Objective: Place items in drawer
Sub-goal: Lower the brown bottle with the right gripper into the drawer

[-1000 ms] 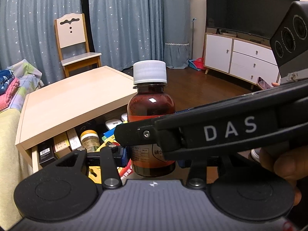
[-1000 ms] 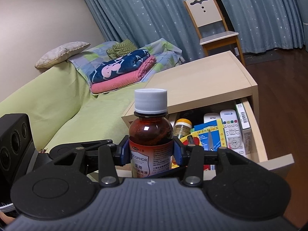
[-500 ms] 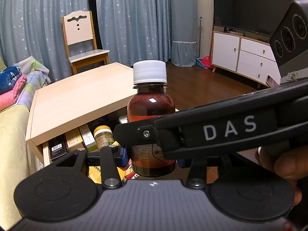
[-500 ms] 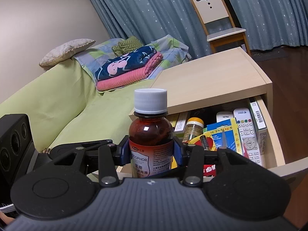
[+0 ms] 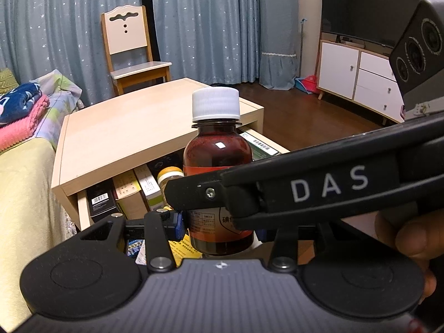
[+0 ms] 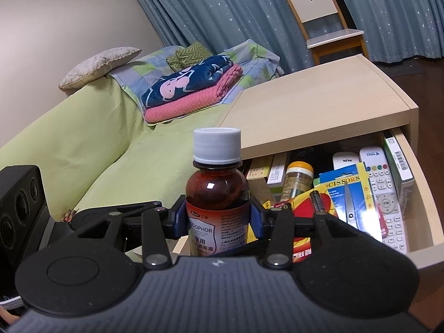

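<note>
Bottle orientation: the brown iodophor bottle [image 6: 217, 194] stands upright, cap up, clamped by both the right hand-held gripper [image 6: 217, 216] and the left hand-held gripper [image 5: 222, 222]. The open drawer [image 6: 416, 166], already crowded, lies ahead and below, just right of the bottle.

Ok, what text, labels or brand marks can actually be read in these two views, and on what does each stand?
"DAS": white letters on the right gripper's arm, seen from the left wrist.
"ODOPHOR" (start hidden), then "医用": label of the brown bottle.
"SCISSORS": yellow band on the scissors pack in the drawer.
"AUX": small white remote.
Too small to read: fine print on the bottle label, barcode numbers, box lettering, remote buttons.
</note>
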`<state>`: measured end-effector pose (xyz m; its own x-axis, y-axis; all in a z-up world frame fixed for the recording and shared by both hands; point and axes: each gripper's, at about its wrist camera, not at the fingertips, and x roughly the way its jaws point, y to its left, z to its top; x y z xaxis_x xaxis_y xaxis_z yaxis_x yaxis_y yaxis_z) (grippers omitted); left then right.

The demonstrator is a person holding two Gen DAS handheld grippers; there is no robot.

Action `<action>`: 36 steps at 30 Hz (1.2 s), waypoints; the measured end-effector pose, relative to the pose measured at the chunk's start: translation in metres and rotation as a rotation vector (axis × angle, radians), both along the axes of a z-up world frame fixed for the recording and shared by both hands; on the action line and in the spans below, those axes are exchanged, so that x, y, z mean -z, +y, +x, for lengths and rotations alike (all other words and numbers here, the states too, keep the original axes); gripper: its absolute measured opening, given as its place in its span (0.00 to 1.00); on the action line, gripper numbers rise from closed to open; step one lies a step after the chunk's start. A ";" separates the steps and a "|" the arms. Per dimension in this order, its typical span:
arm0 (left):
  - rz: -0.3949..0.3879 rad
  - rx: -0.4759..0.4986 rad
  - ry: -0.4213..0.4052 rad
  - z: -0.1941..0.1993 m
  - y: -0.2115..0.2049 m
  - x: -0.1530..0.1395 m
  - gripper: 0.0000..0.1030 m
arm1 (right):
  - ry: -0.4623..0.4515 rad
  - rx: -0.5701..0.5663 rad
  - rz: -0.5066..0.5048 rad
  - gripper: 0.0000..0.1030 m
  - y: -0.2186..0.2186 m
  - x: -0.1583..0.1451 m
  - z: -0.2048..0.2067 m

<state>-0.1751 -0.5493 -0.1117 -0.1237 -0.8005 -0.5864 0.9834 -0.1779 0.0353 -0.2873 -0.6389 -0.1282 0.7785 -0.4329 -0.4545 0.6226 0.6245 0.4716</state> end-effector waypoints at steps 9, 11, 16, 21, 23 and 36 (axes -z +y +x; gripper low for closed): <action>0.006 -0.008 -0.030 0.013 -0.001 -0.002 0.48 | -0.018 -0.012 0.014 0.40 -0.003 0.001 0.016; 0.010 -0.013 -0.039 0.017 -0.001 -0.003 0.48 | -0.027 -0.016 0.019 0.40 -0.003 0.002 0.020; 0.025 -0.020 -0.060 0.025 -0.004 0.000 0.48 | -0.044 -0.019 0.043 0.40 -0.008 0.009 0.031; 0.044 -0.023 -0.082 0.031 -0.009 0.004 0.48 | -0.061 -0.019 0.076 0.40 -0.014 0.017 0.040; 0.052 -0.022 -0.091 0.034 -0.011 0.005 0.48 | -0.068 -0.019 0.088 0.40 -0.017 0.019 0.043; 0.093 -0.016 -0.097 0.050 -0.024 0.014 0.48 | -0.091 0.003 0.160 0.40 -0.032 0.035 0.054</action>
<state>-0.1252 -0.5736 -0.1262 -0.0511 -0.7438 -0.6664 0.9789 -0.1695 0.1141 -0.2330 -0.6711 -0.1633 0.8183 -0.3628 -0.4458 0.5746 0.5355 0.6190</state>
